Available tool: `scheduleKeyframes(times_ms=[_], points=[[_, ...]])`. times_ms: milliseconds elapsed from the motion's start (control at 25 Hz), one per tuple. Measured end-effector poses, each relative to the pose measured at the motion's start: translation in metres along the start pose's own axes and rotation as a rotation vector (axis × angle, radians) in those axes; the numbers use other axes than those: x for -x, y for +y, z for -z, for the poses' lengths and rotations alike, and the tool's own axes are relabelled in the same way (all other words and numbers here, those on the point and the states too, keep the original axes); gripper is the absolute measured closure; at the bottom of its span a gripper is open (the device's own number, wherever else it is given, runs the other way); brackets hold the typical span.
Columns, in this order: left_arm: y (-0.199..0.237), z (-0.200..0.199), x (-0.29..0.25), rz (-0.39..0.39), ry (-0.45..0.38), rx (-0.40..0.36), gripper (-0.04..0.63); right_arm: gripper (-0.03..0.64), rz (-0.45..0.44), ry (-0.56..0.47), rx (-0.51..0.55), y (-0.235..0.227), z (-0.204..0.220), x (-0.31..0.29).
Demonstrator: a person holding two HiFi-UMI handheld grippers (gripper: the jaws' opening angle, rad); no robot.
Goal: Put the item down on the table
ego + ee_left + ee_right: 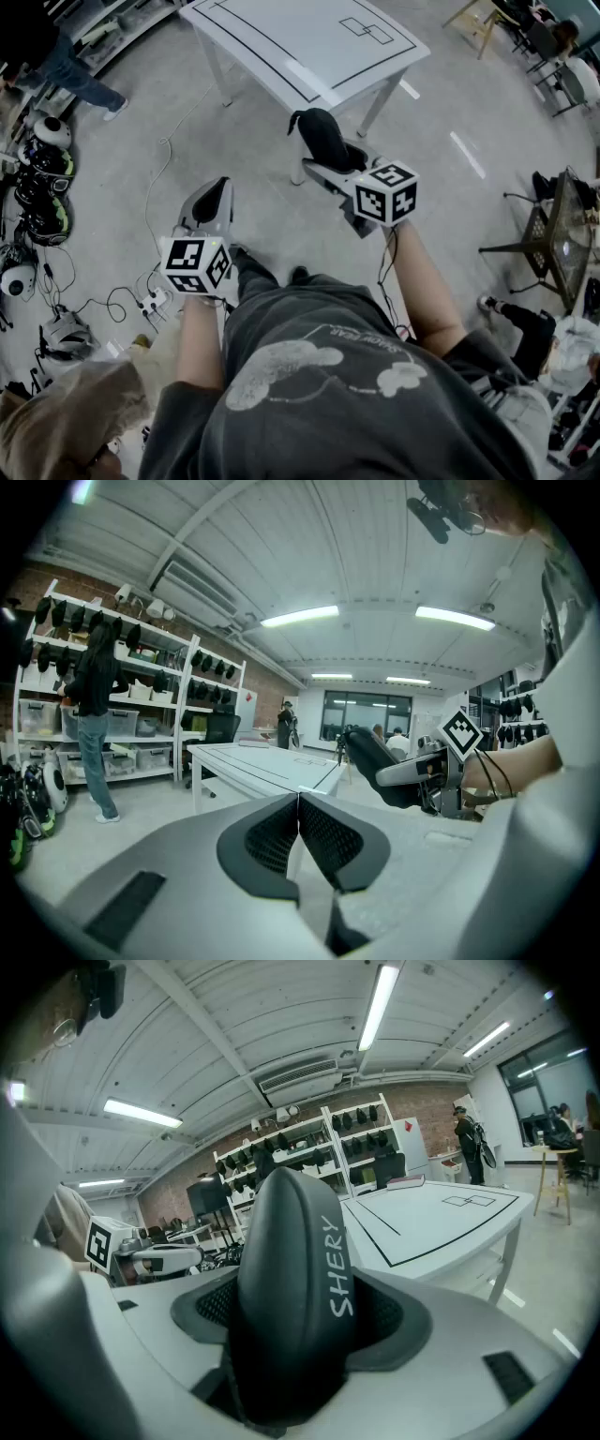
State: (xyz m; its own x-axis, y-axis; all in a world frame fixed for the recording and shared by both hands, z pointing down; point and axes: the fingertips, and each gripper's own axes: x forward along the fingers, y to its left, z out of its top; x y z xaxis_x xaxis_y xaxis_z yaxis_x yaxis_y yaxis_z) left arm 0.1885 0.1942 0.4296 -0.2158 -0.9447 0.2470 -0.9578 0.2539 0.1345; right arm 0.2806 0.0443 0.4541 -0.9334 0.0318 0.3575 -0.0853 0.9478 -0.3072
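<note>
Black case point(320, 131) is pinched in the right gripper point(328, 165) at centre, short of the white worktop point(281, 37) at 12 o'clock, so it is not yet set down. Left gripper point(298, 803) view: jaws pressed together, empty, likely idle. Right gripper view: wide-spread jaws clamp the case's flanks, carrying it upright.

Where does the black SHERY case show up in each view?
Head view: the black case sits upper centre, just below the white table.
Left gripper view: the case is right of centre, to the right of the table.
Right gripper view: the case fills the centre foreground, clamped between the jaws, with the table to its right.
Shared landmark: the white table with black lines.
</note>
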Motion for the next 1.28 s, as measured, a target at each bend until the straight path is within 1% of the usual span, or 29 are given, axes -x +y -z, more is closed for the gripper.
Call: scheduleKeyframes(times_ms=[240,400,480,680,840,960,1080,1200,1280], points=[[0.004,-0.001,0.005,-0.010,-0.001,-0.002,0.592,0.295,0.007,0.002,0.002,0.002,-0.001,-0.001],[0.016,0.002,0.006,-0.014,0.011,0.007,0.592,0.295,0.008,0.011,-0.011,0.002,-0.001,-0.013],[0.029,0.003,0.006,-0.016,0.019,0.012,0.592,0.295,0.010,0.019,-0.020,0.002,-0.003,-0.025],[0.084,-0.009,-0.004,-0.016,0.010,0.018,0.592,0.295,0.038,0.026,-0.039,-0.001,-0.021,-0.067],[0.138,-0.029,-0.021,-0.003,-0.012,0.016,0.592,0.291,0.075,0.018,-0.052,-0.011,-0.050,-0.103],[0.171,-0.045,-0.036,0.026,-0.020,0.005,0.592,0.291,0.118,-0.006,-0.055,-0.020,-0.076,-0.125],[0.202,-0.063,-0.051,0.058,-0.029,-0.007,0.592,0.291,0.173,-0.042,-0.084,-0.032,-0.100,-0.144],[0.225,-0.075,-0.061,0.094,-0.037,-0.015,0.592,0.291,0.214,-0.067,-0.123,-0.038,-0.112,-0.161],[0.238,-0.078,-0.068,0.118,-0.036,-0.021,0.592,0.291,0.241,-0.067,-0.131,-0.040,-0.115,-0.171]])
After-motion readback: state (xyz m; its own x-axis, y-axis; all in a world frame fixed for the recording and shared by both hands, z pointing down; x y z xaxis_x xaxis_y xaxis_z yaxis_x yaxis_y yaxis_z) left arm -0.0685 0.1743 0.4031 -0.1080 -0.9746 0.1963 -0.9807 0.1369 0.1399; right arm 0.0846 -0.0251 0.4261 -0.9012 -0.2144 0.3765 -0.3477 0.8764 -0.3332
